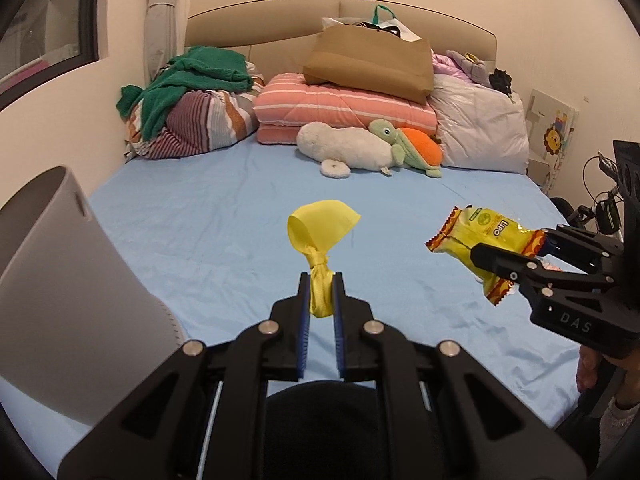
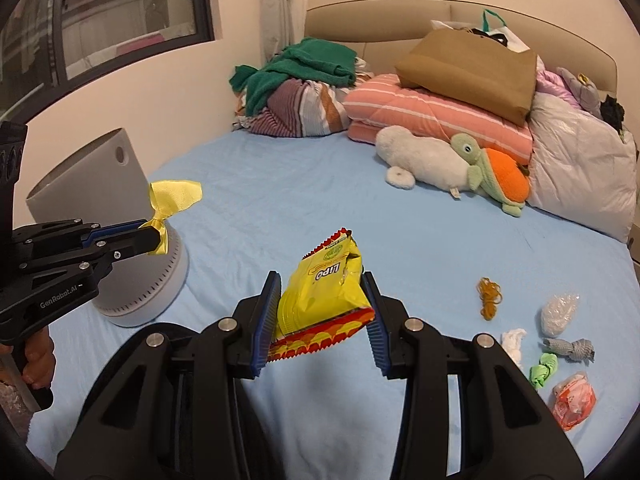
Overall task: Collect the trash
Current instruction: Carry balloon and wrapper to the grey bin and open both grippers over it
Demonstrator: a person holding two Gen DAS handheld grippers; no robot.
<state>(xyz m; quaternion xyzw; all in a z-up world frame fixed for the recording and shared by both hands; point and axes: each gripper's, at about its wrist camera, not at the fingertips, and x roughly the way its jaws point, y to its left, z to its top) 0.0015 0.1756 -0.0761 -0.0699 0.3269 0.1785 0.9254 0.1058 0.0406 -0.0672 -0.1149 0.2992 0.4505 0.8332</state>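
Holding both pieces above the bed — my left gripper nipped on the limp yellow ribbon below its knot, my right gripper clamping the light, crinkly snack packet across its slippery sides.

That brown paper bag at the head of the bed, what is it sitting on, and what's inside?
The brown paper bag lies on a folded pink striped quilt. Black handles and a white bag with green handles show behind its top edge. The paper hides whatever is inside.
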